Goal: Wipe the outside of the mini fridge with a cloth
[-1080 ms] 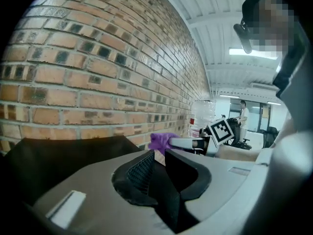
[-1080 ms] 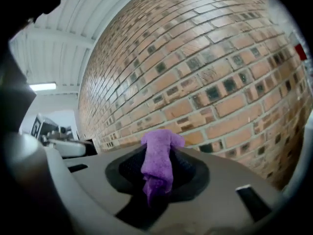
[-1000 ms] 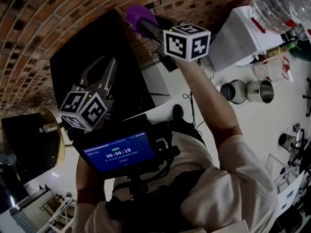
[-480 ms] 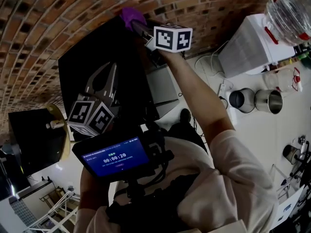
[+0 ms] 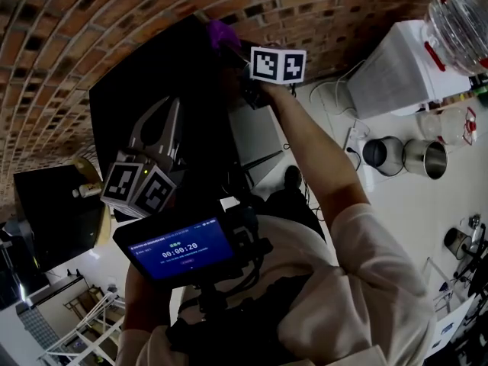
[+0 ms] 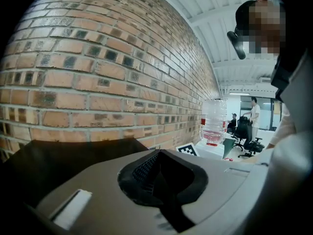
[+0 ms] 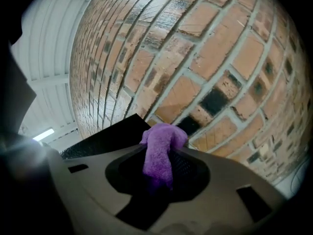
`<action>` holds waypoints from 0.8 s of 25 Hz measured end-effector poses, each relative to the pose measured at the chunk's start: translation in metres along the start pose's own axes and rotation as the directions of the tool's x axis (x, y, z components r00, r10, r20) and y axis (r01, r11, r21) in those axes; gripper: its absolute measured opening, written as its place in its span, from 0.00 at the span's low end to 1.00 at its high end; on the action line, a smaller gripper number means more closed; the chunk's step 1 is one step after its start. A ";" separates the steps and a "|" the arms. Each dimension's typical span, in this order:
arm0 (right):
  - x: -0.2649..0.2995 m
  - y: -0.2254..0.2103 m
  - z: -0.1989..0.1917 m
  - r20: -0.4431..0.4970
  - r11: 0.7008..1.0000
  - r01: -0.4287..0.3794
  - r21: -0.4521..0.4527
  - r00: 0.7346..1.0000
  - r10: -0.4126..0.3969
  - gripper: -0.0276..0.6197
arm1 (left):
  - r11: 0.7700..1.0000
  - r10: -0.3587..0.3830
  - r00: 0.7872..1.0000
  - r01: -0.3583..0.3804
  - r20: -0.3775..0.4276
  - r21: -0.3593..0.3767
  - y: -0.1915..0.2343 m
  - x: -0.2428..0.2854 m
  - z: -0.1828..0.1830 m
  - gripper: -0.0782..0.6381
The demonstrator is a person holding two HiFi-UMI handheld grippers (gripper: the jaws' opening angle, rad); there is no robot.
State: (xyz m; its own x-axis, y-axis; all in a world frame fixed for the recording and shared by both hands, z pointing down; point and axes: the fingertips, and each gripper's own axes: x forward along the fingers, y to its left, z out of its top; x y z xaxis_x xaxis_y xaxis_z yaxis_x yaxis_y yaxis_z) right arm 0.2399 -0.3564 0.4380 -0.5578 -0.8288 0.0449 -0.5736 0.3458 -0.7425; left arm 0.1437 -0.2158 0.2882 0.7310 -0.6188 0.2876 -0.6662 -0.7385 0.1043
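Head view: right gripper (image 5: 231, 44) grips purple cloth (image 5: 221, 33). Cloth sits at top far corner of black fridge (image 5: 145, 82), close to brick wall (image 5: 91, 21); contact with fridge unclear. Fridge body spreads down-left from cloth. Left gripper (image 5: 171, 109) clenched, empty, in front of fridge face, apart from cloth. Right gripper nearer; wipe stroke likely runs down-left along fridge.

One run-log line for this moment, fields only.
right gripper: shut on purple cloth | cloth at: top edge of mini fridge | left gripper: shut, empty
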 end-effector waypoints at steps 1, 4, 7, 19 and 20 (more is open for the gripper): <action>0.001 -0.004 -0.004 -0.011 1.000 0.007 0.000 1.000 -0.007 0.21 | 1.000 0.000 1.000 0.000 0.000 0.000 0.000 0.000 0.000 0.12; 0.002 -0.017 -0.017 -0.039 1.000 0.026 0.001 0.999 -0.026 0.20 | 1.000 0.001 1.000 -0.001 0.000 0.000 0.000 0.000 0.000 0.12; 0.003 -0.031 -0.031 -0.068 0.999 0.049 0.000 0.996 -0.049 0.20 | 1.000 0.001 1.000 -0.001 0.000 0.000 -0.001 0.000 0.001 0.12; 0.003 -0.110 -0.110 -0.245 0.981 0.193 0.019 0.952 -0.182 0.20 | 1.000 0.002 1.000 -0.002 0.000 -0.001 -0.001 0.001 0.002 0.11; 0.003 -0.115 -0.115 -0.255 0.979 0.201 0.016 0.948 -0.190 0.20 | 1.000 0.002 1.000 -0.002 0.000 -0.001 -0.001 0.001 0.002 0.11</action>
State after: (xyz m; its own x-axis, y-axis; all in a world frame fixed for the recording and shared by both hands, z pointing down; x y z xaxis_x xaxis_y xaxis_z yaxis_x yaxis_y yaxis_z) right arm 0.2351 -0.3483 0.6003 -0.5725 -0.7393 0.3545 -0.6646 0.1653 -0.7286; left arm 0.1454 -0.2157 0.2866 0.7298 -0.6201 0.2878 -0.6675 -0.7372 0.1043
